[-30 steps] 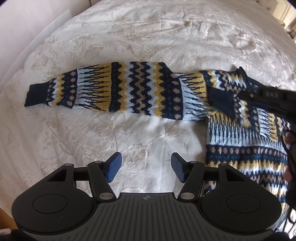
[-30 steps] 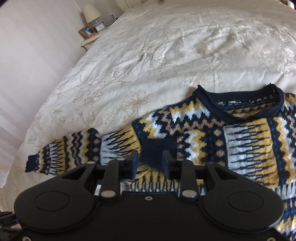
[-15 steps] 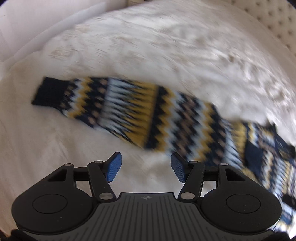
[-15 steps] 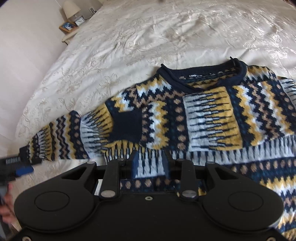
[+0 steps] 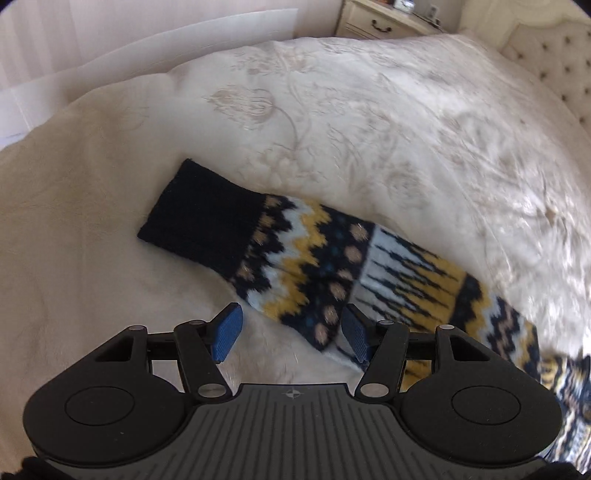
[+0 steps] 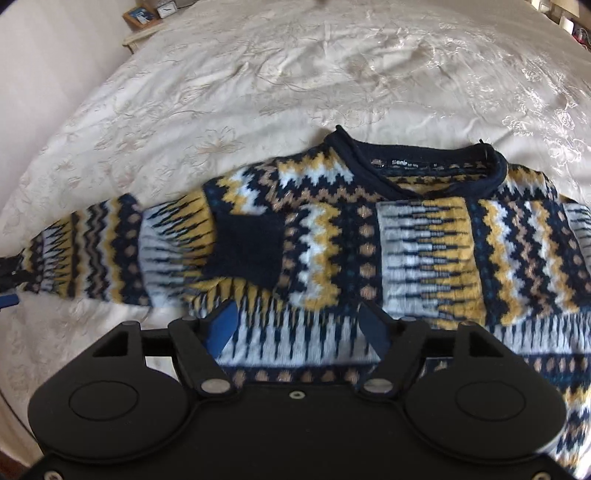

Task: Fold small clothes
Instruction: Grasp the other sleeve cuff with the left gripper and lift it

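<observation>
A navy, yellow and white patterned sweater [image 6: 424,251] lies flat on the cream bedspread. One sleeve is folded across its chest, with the navy cuff [image 6: 247,251] on top. The other sleeve [image 5: 332,269] stretches out to the left, ending in a navy cuff [image 5: 203,225]. My left gripper [image 5: 291,332] is open just above this sleeve, close behind the cuff. My right gripper [image 6: 299,325] is open and empty above the sweater's body, below the folded cuff. The left gripper's blue tip [image 6: 7,299] shows at the sleeve end in the right wrist view.
The cream embroidered bedspread [image 6: 332,74] covers the bed all around. A nightstand [image 5: 384,22] stands beyond the bed's far corner, next to a tufted headboard [image 5: 554,55]. The bed edge and a pale wall [image 5: 55,55] lie to the left.
My left gripper has moved left along the outstretched sleeve to its cuff end. My right gripper has opened, letting go of the folded sleeve's cuff, and drawn back over the sweater's body.
</observation>
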A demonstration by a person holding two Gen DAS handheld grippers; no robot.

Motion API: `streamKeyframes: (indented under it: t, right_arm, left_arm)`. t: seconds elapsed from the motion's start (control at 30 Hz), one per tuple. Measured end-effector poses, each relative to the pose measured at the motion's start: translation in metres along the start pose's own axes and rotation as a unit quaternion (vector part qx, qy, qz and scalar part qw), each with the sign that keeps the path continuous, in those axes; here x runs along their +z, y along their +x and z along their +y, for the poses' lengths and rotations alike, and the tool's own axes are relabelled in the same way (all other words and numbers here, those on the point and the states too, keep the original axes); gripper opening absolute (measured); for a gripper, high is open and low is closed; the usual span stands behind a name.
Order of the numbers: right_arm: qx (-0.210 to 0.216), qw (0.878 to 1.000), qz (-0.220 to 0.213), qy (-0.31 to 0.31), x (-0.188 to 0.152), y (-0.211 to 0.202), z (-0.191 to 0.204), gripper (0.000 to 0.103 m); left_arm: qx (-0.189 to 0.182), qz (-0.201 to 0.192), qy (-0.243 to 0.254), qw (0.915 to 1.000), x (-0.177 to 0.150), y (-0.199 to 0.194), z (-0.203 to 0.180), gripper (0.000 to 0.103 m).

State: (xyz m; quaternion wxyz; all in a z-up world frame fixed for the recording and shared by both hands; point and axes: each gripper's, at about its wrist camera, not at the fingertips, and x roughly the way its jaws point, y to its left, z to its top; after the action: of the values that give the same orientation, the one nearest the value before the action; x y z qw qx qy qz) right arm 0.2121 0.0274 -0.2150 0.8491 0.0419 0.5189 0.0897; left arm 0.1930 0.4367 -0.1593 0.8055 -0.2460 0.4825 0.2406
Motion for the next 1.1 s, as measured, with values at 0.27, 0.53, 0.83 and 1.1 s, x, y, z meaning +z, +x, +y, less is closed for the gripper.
streamKeyframes:
  t: [0.27, 0.53, 0.83, 1.1]
  right_arm:
    - [0.0, 0.998, 0.022, -0.052, 0.04, 0.057, 0.021, 0.058]
    - [-0.022, 0.997, 0.043, -0.057, 0.056, 0.097, 0.031, 0.061]
    - [-0.009, 0.998, 0.03, -0.054, 0.027, 0.073, 0.022, 0.078]
    - [-0.006, 0.998, 0.04, -0.038, -0.017, 0.037, 0.016, 0.083]
  left_arm:
    - [0.007, 0.014, -0.005, 0.9999, 0.006, 0.029, 0.007, 0.059]
    - [-0.012, 0.006, -0.006, 0.9999, 0.0, 0.041, 0.007, 0.078]
    - [-0.043, -0.034, -0.019, 0.9983, -0.013, 0.041, 0.011, 0.094]
    - [-0.066, -0.049, -0.048, 0.9954, -0.015, 0.033, 0.025, 0.085]
